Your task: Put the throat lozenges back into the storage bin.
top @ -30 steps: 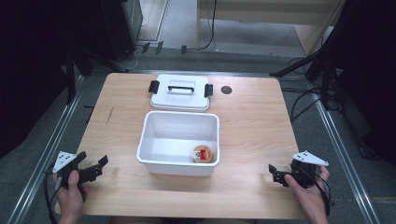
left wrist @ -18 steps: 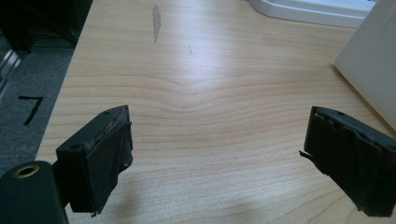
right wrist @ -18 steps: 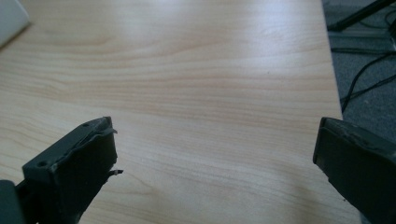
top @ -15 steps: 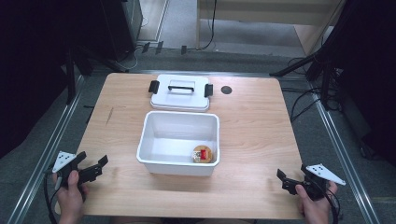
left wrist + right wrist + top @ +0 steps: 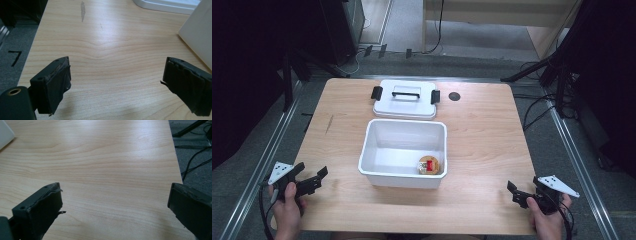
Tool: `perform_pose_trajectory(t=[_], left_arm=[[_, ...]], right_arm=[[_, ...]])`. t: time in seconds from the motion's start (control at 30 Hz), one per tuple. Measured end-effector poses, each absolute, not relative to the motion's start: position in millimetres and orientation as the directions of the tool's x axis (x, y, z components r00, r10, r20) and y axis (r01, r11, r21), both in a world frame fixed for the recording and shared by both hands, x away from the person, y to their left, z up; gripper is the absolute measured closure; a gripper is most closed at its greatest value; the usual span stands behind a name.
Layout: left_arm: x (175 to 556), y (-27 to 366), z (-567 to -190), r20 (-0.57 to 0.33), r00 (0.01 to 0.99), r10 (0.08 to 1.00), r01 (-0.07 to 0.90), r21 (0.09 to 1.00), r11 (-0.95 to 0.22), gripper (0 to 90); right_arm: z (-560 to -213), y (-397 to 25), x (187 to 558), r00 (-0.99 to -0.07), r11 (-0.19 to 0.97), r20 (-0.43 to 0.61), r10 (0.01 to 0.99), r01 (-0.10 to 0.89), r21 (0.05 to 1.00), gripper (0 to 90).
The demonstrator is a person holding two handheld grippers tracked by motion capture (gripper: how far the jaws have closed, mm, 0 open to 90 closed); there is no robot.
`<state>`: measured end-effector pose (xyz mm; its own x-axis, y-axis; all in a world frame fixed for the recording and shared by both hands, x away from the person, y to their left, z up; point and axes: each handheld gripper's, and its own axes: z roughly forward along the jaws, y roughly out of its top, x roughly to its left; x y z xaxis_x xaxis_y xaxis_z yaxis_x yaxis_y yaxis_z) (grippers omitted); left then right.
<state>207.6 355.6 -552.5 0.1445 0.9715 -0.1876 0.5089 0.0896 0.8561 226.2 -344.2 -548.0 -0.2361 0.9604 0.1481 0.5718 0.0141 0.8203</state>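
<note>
Wooden tabletop (image 5: 492,145) carries everything, pale and grained, with a dark round grommet (image 5: 454,96) near its far edge. What has changed in the last second is on the person's right: the right gripper (image 5: 518,193) has drawn back from a spot nearer the bin toward the near right corner, and now sits low beside the near edge, well apart from the bin. The left gripper (image 5: 314,180) has not shifted; it rests near the near left corner. Both are spread wide and hold nothing: in the left gripper view the jaws stand far apart over bare wood with a corner of the bin at the right edge, and in the right gripper view they stand just as far apart over bare wood beside the table's right edge. I read this as a pull-back to a resting stance, so either the work on the bin is done or it has yet to start; nothing is in hand.

White plastic bin (image 5: 377,140) stands at the middle of the tabletop, open, rectangular, with rounded corners and smooth walls. Its matching white lid (image 5: 404,105) lies flat just behind it, toward the far edge, with a raised handle on top and a black clip at each end. Smallest is the item in the bin's near right corner: a round tan object with a red part (image 5: 429,165), too small to name further.
</note>
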Motion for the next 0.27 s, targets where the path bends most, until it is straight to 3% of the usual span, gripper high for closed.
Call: perform_pose_trajectory(t=[0.27], left_arm=[[207.7,354.8,-552.6,-0.184,0.142,0.973,0.507,0.857,0.089,8.4]], right_arm=[[-548.4,-343.9,227.2,-0.244,0.021,0.147,0.959,0.576,0.817,0.0]])
